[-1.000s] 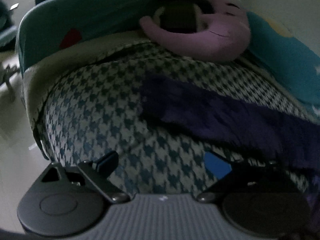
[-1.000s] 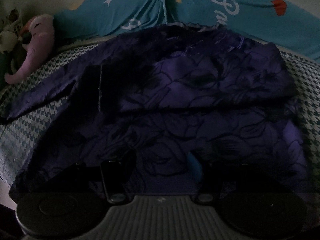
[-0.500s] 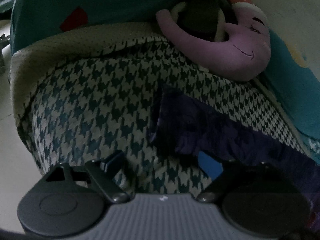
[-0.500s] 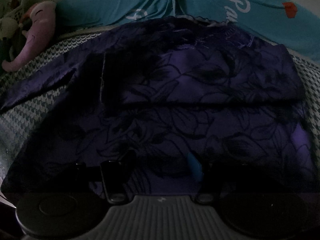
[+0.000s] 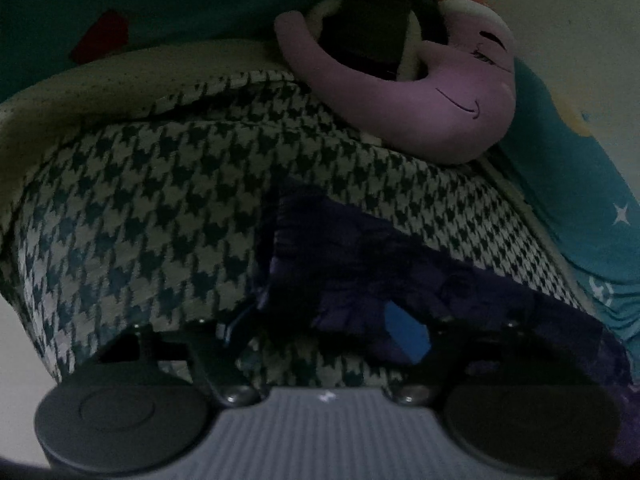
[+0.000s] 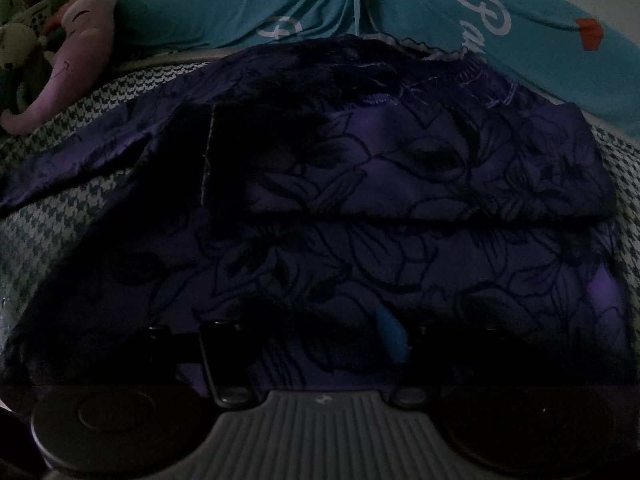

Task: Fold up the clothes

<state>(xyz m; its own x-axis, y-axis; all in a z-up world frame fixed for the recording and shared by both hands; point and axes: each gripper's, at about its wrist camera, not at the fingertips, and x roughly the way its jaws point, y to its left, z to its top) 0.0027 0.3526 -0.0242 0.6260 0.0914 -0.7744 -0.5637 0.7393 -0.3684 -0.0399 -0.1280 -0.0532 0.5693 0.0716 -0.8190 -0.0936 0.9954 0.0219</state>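
The purple floral garment [image 6: 400, 200] is lying partly folded on the houndstooth bed cover [image 5: 140, 208], its near hem sinking into darkness. The left gripper [image 5: 320, 328] is closing around the sleeve end [image 5: 320, 272]; whether the right gripper [image 6: 304, 340] is pinching cloth is unreadable.

One purple garment [image 6: 400, 200], one houndstooth cover [image 5: 160, 200], two teal pillows far side (left pillow [image 6: 248, 8], right pillow [image 6: 500, 12]), two plush toys far left: one pink plush [image 5: 440, 108], one pale plush [image 6: 16, 36]; two grippers.
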